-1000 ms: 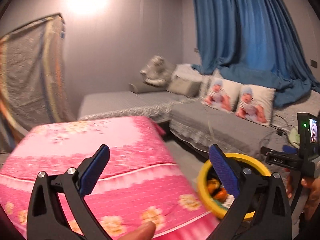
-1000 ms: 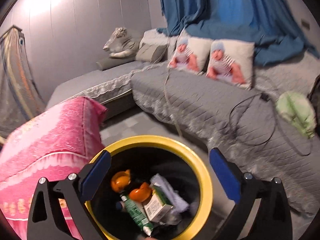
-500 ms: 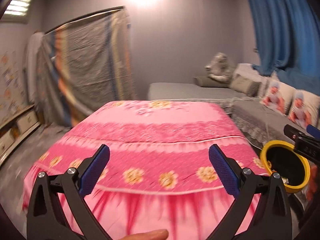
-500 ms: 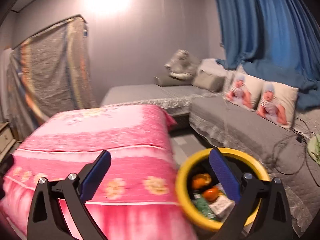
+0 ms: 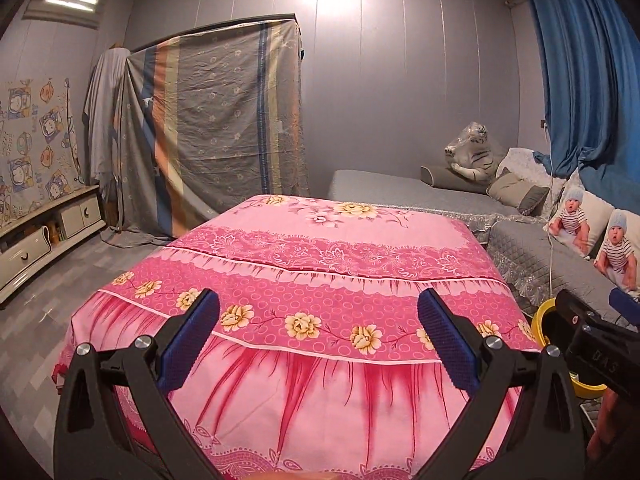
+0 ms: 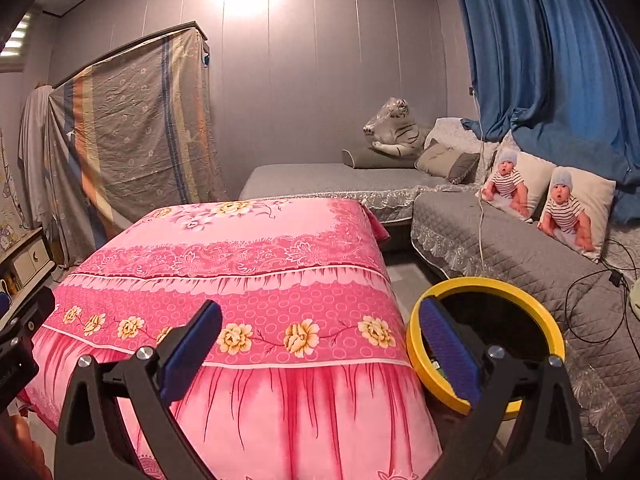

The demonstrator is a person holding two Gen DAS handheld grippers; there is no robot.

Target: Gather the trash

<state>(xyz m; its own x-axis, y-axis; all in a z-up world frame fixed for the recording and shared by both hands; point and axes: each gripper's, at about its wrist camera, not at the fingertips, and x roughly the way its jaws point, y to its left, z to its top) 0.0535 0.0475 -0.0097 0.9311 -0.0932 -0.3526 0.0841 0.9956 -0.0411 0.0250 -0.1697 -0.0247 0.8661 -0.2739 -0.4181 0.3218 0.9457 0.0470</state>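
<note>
Bedroom: pink-clothed tabletop at centre frame, bare of litter.
Both hand-held grippers, left and right, released and empty; yellow-rimmed bin lower right; collection seems finished; next, scan for leftovers.

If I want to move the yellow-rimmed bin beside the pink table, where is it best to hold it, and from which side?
Probably the yellow rim of the bin: it is the only thin edge that open jaws could close over. Come from above with the right gripper, one finger inside and one outside, on the side away from the pink tablecloth.

Both hand-held grippers, left & right, wide open (empty), level.
</note>
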